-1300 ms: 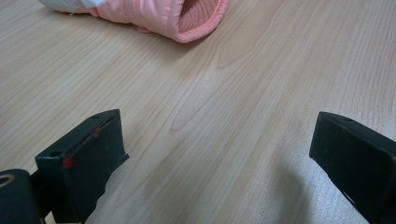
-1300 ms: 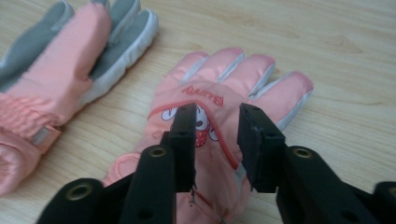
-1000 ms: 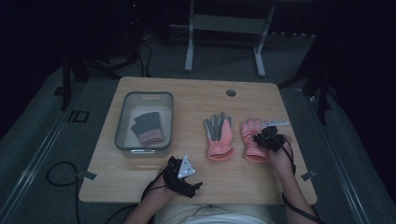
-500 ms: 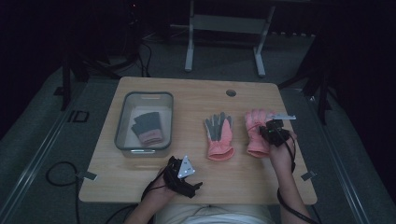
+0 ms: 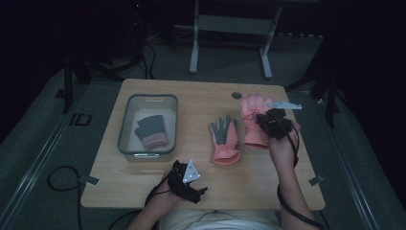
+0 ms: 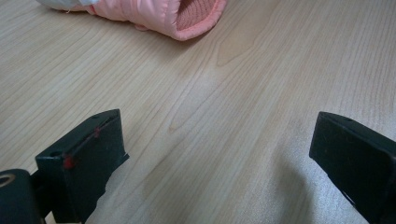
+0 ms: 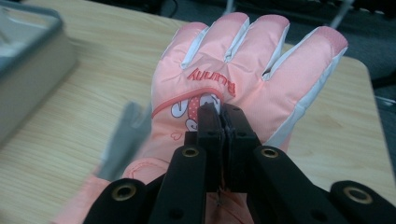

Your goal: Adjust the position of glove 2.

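A pink glove (image 5: 250,112) hangs above the right side of the wooden table (image 5: 201,100), fingers pointing to the far edge. My right gripper (image 5: 269,122) is shut on it; in the right gripper view the jaws (image 7: 222,122) pinch the fabric on the back of the pink glove (image 7: 243,60), just below its printed lettering. A second pink glove (image 5: 224,139) with a grey palm lies flat at the table's middle. My left gripper (image 5: 189,184) rests near the front edge, open with only bare wood between its jaws (image 6: 215,158); that glove's cuff (image 6: 187,14) lies well beyond them.
A clear plastic bin (image 5: 125,125) stands on the left half of the table with a pair of dark gloves (image 5: 151,132) inside. Its corner (image 7: 28,51) appears at the left of the right gripper view. A small round hole (image 5: 236,95) sits near the far edge.
My right gripper has risen and moved toward the far edge, lifting the pink glove off the table with it. The left gripper has stayed where it was.
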### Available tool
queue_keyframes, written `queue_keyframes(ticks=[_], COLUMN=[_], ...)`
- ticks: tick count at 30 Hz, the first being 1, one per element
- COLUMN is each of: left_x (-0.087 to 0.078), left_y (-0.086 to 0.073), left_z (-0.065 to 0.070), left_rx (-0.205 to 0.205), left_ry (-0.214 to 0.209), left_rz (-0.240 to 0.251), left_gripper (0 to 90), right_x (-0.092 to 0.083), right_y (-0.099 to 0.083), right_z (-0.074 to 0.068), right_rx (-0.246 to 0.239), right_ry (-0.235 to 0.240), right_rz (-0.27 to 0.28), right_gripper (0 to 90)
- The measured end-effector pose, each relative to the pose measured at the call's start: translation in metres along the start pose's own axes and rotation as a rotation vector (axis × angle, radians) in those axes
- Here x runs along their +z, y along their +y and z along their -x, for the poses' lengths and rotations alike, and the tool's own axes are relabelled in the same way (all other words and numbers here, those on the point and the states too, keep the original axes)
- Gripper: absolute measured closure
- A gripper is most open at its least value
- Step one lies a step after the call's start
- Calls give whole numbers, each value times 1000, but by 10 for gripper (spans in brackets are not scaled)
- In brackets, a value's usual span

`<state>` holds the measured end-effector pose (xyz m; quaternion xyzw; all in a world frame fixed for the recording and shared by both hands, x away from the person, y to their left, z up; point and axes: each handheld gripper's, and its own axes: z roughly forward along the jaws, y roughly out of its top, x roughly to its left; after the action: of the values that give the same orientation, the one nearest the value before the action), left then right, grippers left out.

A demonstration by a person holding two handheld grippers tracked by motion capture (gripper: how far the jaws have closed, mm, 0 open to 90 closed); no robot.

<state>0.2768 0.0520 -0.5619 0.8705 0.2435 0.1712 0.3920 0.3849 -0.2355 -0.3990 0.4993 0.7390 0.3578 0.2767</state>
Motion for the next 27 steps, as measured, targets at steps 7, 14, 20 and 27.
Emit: queue_keyframes(ticks=[7,14,20,27], left_x=[-1,-1,-1,-1], left_y=[0,0,0,0], left_z=[0,0,0,0], left_rx=[7,7,7,1], left_ry=[0,-2,-4,-12], left_rz=[-2,-1,1,0], left_gripper=[29,29,29,29], right_x=[4,14,33,67], right_y=[11,7,-2,-22], right_z=[-31,-59,-75,-77], right_rx=[-27,-44,-54,-49], right_ry=[14,36,29,20], right_rz=[-6,-25,-65,-149], right_gripper=[872,872,872,869])
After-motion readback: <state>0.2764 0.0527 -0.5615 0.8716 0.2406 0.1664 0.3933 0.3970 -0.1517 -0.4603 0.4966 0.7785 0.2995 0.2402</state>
